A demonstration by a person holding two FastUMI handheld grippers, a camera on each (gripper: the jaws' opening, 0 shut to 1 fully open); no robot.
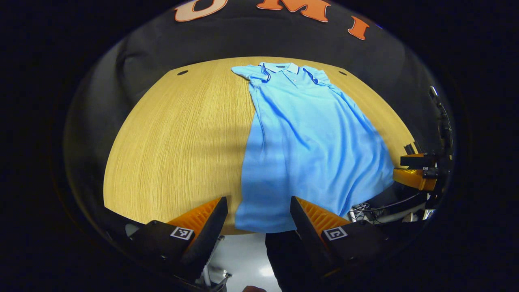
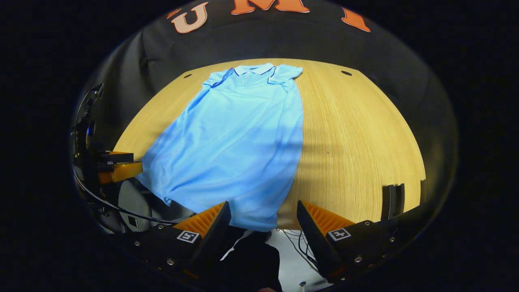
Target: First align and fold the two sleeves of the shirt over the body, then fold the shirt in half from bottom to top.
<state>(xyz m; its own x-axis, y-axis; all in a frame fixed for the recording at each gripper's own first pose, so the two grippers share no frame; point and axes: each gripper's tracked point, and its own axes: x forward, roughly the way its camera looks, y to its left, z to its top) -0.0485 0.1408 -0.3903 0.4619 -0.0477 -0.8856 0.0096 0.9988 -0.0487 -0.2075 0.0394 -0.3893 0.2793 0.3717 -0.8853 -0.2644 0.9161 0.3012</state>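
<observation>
Your left gripper [image 1: 259,211] sits at the bottom of the left gripper view with its fingers spread apart and nothing between them; the shirt's hem [image 1: 259,219] lies just beyond the gap, at the table's near edge. Your right gripper [image 2: 263,215] is likewise released and empty at the bottom of the right gripper view, its fingers framing the hem's other corner.

From there the blue polo shirt [image 1: 312,138] runs lengthwise away from you across the wooden table [image 1: 178,138], hem near, collar [image 1: 282,67] far, at upper centre of the frame.

Both sleeves are at that far end: one sleeve [image 1: 248,72] juts toward upper left in the left gripper view, the other sleeve [image 2: 290,72] toward upper right in the right gripper view. Judging by this, each hand must reach the shirt's full length forward, left to the left sleeve, right to the right.
</observation>
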